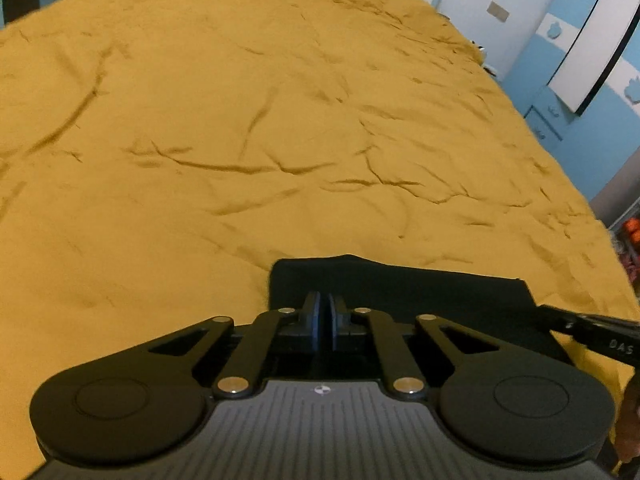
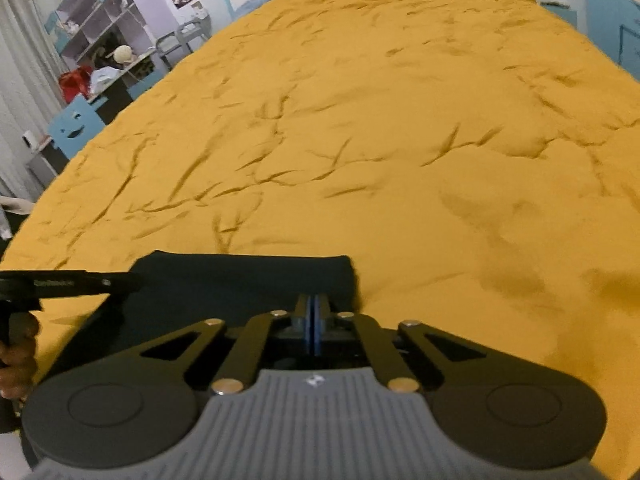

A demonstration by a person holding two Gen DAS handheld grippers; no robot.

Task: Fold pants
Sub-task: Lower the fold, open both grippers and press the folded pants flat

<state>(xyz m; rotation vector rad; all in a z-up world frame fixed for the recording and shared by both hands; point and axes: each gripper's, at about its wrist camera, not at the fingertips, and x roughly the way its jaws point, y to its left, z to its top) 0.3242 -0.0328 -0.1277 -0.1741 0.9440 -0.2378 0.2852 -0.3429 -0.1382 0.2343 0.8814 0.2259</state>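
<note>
black pants (image 1: 400, 292) under both tongs, mustard bedspread (image 1: 280, 120)

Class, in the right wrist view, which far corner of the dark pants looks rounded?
The far right corner, a soft folded bulge; the far left corner lies flat and angular.

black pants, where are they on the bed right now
The black pants lie folded on the near edge of the mustard-yellow bedspread, low in both wrist views, right in front of the left gripper and the right gripper.
</note>
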